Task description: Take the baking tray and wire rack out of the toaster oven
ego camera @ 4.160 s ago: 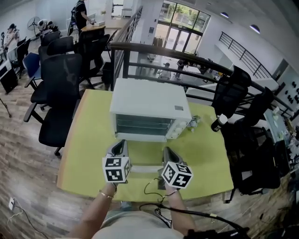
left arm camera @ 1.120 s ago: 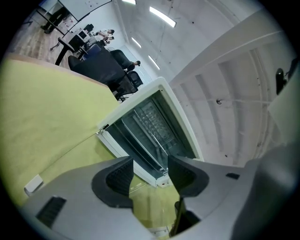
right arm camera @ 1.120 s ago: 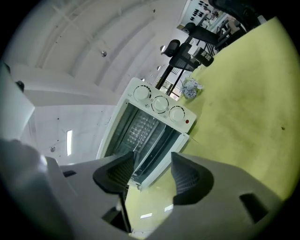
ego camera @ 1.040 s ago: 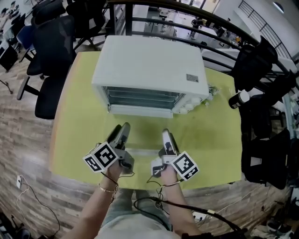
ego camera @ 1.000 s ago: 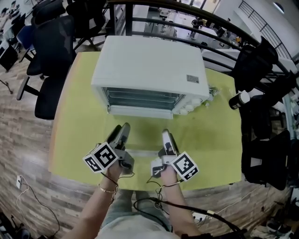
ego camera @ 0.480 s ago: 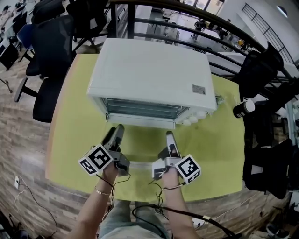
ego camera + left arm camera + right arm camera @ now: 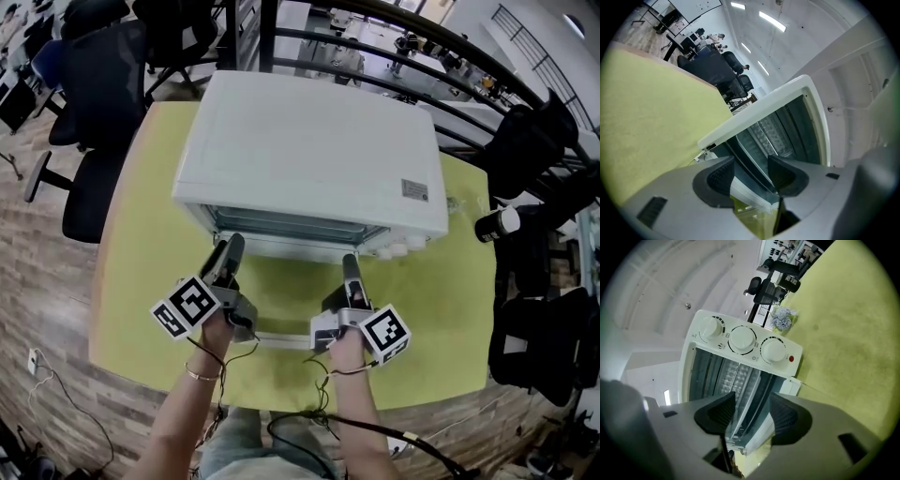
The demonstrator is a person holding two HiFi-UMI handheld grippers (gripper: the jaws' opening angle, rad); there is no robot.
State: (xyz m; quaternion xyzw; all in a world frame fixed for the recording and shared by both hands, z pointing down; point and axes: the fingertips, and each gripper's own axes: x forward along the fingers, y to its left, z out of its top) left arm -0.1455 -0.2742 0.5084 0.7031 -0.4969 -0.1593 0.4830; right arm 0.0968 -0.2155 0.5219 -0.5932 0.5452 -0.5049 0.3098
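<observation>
A white toaster oven (image 7: 309, 150) stands on the yellow-green table (image 7: 141, 272), its glass door folded down toward me and the door's white handle bar (image 7: 281, 339) lying between my hands. Inside the opening I see wire rack bars (image 7: 771, 136) (image 7: 733, 376); I cannot make out the baking tray separately. My left gripper (image 7: 230, 251) (image 7: 750, 171) is open just before the opening's left part. My right gripper (image 7: 351, 267) (image 7: 752, 413) is open before the right part, below the three knobs (image 7: 743, 339). Its jaws have just been closing; the pads press on nothing, and the handle bar shows low in the gap.
Black office chairs (image 7: 94, 94) stand off the table's left side. A black bottle with a white cap (image 7: 497, 225) and a dark chair are at the right. A small bunch of pale flowers (image 7: 782, 317) lies behind the oven. Cables (image 7: 309, 412) hang at the near table edge.
Both grippers have moved forward to the oven's front. Their tips now reach over the folded-down door up to the opening.
</observation>
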